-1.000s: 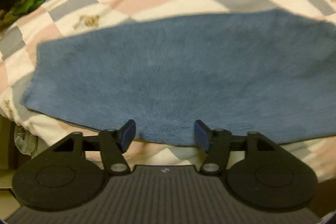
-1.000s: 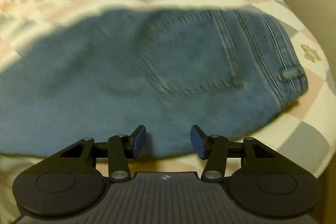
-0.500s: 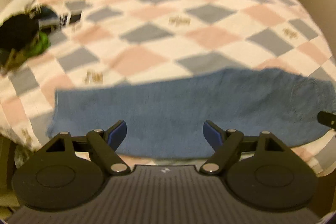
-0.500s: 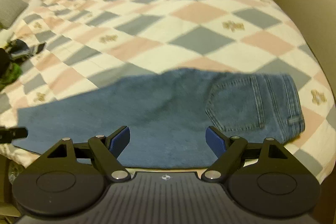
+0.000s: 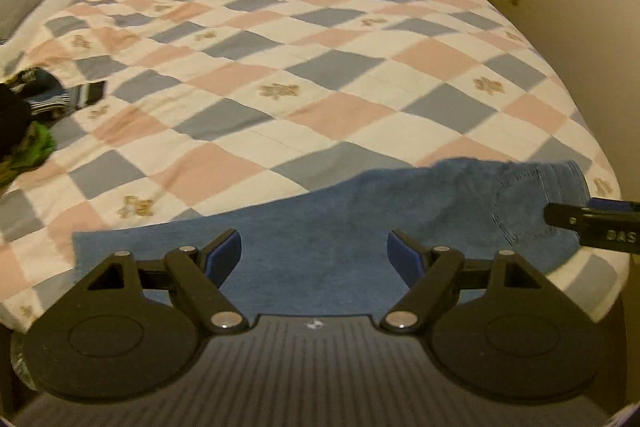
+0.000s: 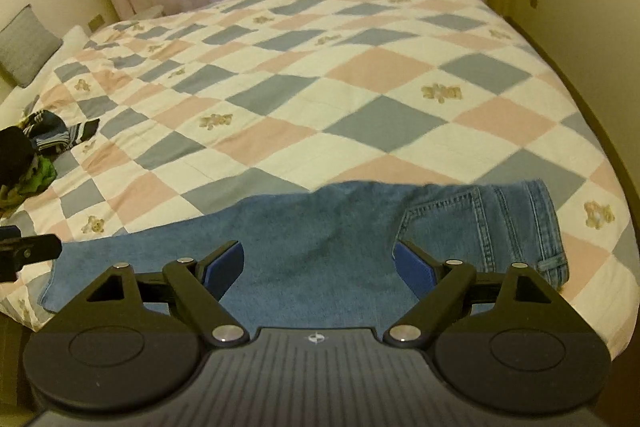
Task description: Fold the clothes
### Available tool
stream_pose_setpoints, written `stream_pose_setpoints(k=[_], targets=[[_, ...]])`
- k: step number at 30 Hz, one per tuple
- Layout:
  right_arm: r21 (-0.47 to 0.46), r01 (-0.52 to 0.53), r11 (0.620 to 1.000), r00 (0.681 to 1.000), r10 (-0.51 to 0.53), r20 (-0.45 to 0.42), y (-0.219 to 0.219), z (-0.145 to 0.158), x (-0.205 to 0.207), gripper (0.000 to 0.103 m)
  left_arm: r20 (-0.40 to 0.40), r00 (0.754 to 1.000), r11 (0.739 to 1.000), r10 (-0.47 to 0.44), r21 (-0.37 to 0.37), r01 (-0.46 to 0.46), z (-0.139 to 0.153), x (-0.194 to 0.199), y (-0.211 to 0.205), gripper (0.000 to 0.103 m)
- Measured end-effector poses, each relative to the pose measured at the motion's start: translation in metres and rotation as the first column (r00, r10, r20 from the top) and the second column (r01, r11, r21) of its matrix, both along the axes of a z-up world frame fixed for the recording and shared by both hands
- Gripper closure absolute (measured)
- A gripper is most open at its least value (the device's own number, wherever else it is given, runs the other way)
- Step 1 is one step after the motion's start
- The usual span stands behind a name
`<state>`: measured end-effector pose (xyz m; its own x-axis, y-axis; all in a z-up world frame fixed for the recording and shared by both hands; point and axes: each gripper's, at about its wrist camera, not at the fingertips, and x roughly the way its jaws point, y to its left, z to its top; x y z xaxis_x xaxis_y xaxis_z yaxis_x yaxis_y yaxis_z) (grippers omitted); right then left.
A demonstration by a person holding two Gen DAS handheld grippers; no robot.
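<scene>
The bed (image 6: 360,75) carries the folded jeans (image 6: 320,247) flat along its near edge, waistband toward the near right corner. The right tool (image 6: 319,265) hangs above them with jaws wide apart and empty; the left tool (image 5: 314,254) is closing slightly, gripping nothing.
</scene>
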<state>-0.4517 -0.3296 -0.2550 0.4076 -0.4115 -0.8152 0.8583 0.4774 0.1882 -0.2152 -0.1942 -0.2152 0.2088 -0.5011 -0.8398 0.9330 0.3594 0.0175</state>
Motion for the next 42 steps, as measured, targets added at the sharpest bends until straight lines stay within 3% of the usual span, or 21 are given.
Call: stream_pose_setpoints(k=[2, 3, 4, 6, 8, 13, 17, 19, 20, 22, 25, 27, 30, 33, 34, 35, 38, 42], targets=[[0.026, 0.009, 1.000, 1.000, -0.009, -0.006, -0.004, -0.016, -0.001, 0.032, -0.044, 0.998, 0.999, -0.038, 0.014, 0.039, -0.017, 0.005, -0.007, 0.039], [0.041, 0.011, 0.999, 1.000, -0.011, -0.006, -0.004, -0.025, -0.001, 0.050, -0.078, 0.995, 0.998, -0.055, 0.017, 0.057, -0.028, 0.010, -0.013, 0.047], [0.067, 0.012, 0.998, 1.000, -0.012, -0.001, -0.006, -0.036, 0.000, 0.059, -0.113, 0.991, 0.997, -0.072, 0.020, 0.075, -0.039, 0.014, -0.018, 0.064], [0.128, 0.020, 0.992, 1.000, -0.021, 0.005, -0.012, -0.059, 0.001, 0.079, -0.183, 0.978, 0.994, -0.102, 0.024, 0.108, -0.062, 0.024, -0.033, 0.085], [0.137, 0.035, 0.990, 0.999, -0.036, 0.006, -0.024, -0.072, 0.007, 0.091, -0.234, 0.963, 0.989, -0.131, 0.028, 0.142, -0.088, 0.033, -0.056, 0.089], [0.099, 0.074, 0.992, 0.996, -0.078, 0.037, -0.067, -0.097, 0.032, 0.092, -0.280, 0.919, 0.959, -0.278, -0.017, 0.284, -0.144, 0.041, -0.135, 0.093], [0.034, 0.083, 0.996, 0.994, -0.085, 0.062, -0.112, -0.120, 0.063, 0.092, -0.327, 0.853, 0.912, -0.407, -0.086, 0.402, -0.185, 0.041, -0.197, 0.093], [0.039, 0.091, 0.995, 0.996, -0.092, 0.022, -0.130, -0.147, 0.073, 0.092, -0.354, 0.822, 0.888, -0.446, -0.062, 0.456, -0.219, 0.037, -0.219, 0.092], [0.051, 0.105, 0.993, 0.994, -0.104, -0.018, -0.137, -0.165, 0.075, 0.100, -0.362, 0.820, 0.884, -0.443, -0.024, 0.467, -0.238, 0.036, -0.227, 0.092], [0.080, 0.140, 0.987, 0.989, -0.135, -0.067, -0.149, -0.196, 0.074, 0.103, -0.386, 0.810, 0.876, -0.443, 0.005, 0.482, -0.267, 0.037, -0.234, 0.092], [0.131, 0.208, 0.969, 0.978, -0.204, -0.043, -0.153, -0.220, 0.062, 0.103, -0.400, 0.794, 0.876, -0.457, -0.050, 0.479, -0.262, 0.046, -0.226, 0.093], [0.097, 0.241, 0.966, 0.970, -0.239, -0.035, -0.149, -0.206, 0.059, 0.103, -0.408, 0.791, 0.879, -0.457, -0.068, 0.472, -0.253, 0.051, -0.221, 0.092], [0.009, 0.311, 0.950, 0.950, -0.311, -0.024, -0.143, -0.180, 0.044, 0.092, -0.406, 0.784, 0.875, -0.469, -0.093, 0.475, -0.246, 0.053, -0.217, 0.092], [-0.073, 0.401, 0.913, 0.910, -0.406, -0.088, -0.149, -0.176, 0.013, 0.088, -0.366, 0.803, 0.867, -0.471, -0.026, 0.497, -0.259, 0.045, -0.222, 0.090], [-0.061, 0.420, 0.905, 0.895, -0.424, -0.138, -0.155, -0.185, 0.003, 0.089, -0.357, 0.810, 0.870, -0.465, -0.018, 0.492, -0.261, 0.043, -0.224, 0.089], [-0.032, 0.433, 0.901, 0.885, -0.432, -0.173, -0.162, -0.197, -0.007, 0.103, -0.351, 0.816, 0.873, -0.460, -0.013, 0.487, -0.262, 0.042, -0.225, 0.089], [0.015, 0.448, 0.894, 0.886, -0.441, -0.142, -0.168, -0.203, -0.027, 0.103, -0.320, 0.834, 0.883, -0.450, -0.020, 0.469, -0.251, 0.038, -0.222, 0.089], [-0.095, 0.465, 0.880, 0.875, -0.473, -0.106, -0.147, -0.170, -0.039, 0.086, -0.291, 0.848, 0.890, -0.443, -0.027, 0.455, -0.236, 0.028, -0.203, 0.084]])
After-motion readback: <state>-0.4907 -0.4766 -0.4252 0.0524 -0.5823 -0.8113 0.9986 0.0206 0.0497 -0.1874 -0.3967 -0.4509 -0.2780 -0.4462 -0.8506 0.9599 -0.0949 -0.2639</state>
